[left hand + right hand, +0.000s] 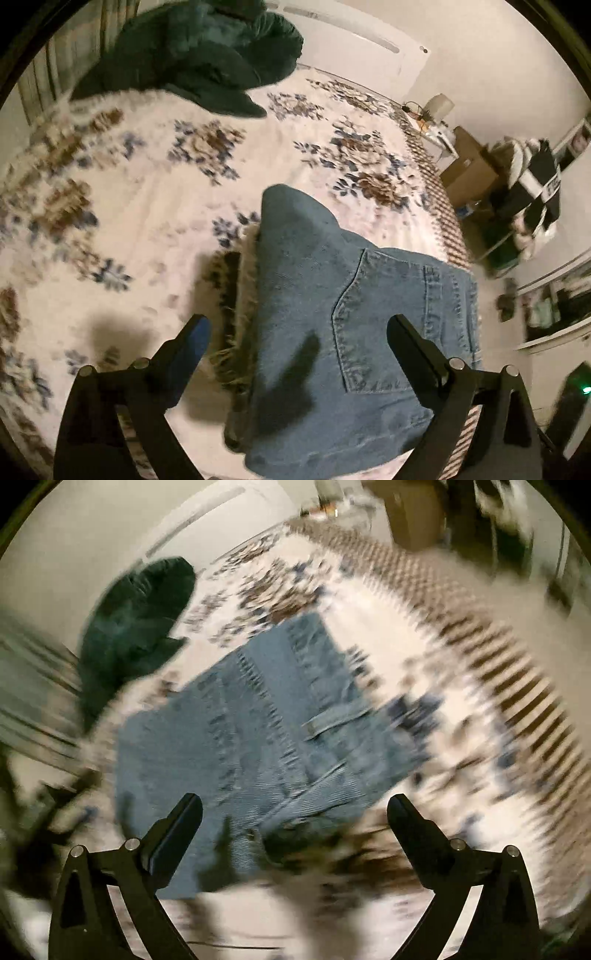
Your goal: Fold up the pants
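Folded blue denim pants (325, 332) lie on the floral bedspread (147, 206), a back pocket facing up and a frayed hem showing along their left side. My left gripper (297, 325) hovers above them, jaws wide apart, nothing between the pads. The right wrist view is motion-blurred: the same pants (258, 731) lie as a folded block on the bedspread (461, 738). My right gripper (295, 805) hangs over their near edge, jaws spread wide and holding nothing.
A dark green garment (199, 55) is heaped at the far side of the bed, also in the right wrist view as the green garment (136, 627). Right of the bed stand cardboard boxes (469, 170) and a checkered black-and-white cloth (535, 192). The bed's patterned edge (443, 206) runs along the right.
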Motion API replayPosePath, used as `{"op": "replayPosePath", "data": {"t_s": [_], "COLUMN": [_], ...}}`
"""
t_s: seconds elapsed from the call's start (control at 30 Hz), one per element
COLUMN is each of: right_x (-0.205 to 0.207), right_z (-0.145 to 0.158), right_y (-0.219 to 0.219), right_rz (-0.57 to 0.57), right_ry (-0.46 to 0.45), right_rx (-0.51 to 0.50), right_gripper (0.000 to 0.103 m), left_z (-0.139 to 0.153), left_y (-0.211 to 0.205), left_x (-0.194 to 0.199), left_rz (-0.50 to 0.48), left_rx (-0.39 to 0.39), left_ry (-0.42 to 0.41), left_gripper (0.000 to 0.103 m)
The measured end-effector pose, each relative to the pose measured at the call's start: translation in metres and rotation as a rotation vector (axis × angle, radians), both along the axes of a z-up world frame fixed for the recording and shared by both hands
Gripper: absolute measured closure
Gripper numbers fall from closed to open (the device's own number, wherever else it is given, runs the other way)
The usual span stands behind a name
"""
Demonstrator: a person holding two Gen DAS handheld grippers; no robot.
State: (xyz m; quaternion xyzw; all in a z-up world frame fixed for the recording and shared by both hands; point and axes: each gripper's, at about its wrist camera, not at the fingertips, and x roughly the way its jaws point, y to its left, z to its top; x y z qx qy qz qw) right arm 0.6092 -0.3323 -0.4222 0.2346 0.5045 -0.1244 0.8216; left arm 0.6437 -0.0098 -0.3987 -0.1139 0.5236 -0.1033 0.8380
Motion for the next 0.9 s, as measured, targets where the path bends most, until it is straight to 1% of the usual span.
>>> {"op": "replayPosePath", "data": {"t_s": [0.07, 0.13, 0.23, 0.3, 0.5, 0.6, 0.73, 0.9], "right_x": [-0.006, -0.013, -0.03, -0.045, -0.101, -0.133, -0.182, -0.242], "right_z": [0.019, 0.035, 0.062, 0.083, 0.147, 0.18, 0.228, 0.277], "right_y": [0.013, 0.023, 0.033, 0.039, 0.05, 0.055, 0.065, 0.074], "right_rz": [0.027, 0.045, 0.07, 0.08, 0.098, 0.117, 0.154, 0.19], "right_ry": [0.001, 0.003, -0.016, -0.035, -0.109, -0.143, -0.214, -0.286], "right_rx": [-0.141, -0.236, -0.311, -0.33, -0.364, -0.366, -0.386, -0.386], "right_gripper": [0.001, 0.001, 0.001, 0.001, 0.001, 0.001, 0.001, 0.001], "left_z": [0.01, 0.022, 0.039, 0.053, 0.106, 0.134, 0.168, 0.209], "left_y": [-0.005, -0.011, -0.018, -0.022, -0.026, -0.027, -0.029, -0.035], "left_x": [-0.011, -0.029, -0.052, -0.07, -0.13, -0.161, -0.2, -0.257], "left_rz": [-0.012, -0.03, -0.044, -0.049, -0.032, -0.018, 0.0, 0.019], "left_rx": [0.053, 0.1, 0.145, 0.176, 0.209, 0.222, 0.231, 0.246], "left_ry": [-0.026, -0.05, -0.08, -0.095, -0.155, -0.185, -0.227, -0.285], "left_gripper": [0.005, 0.005, 0.005, 0.005, 0.005, 0.005, 0.005, 0.005]}}
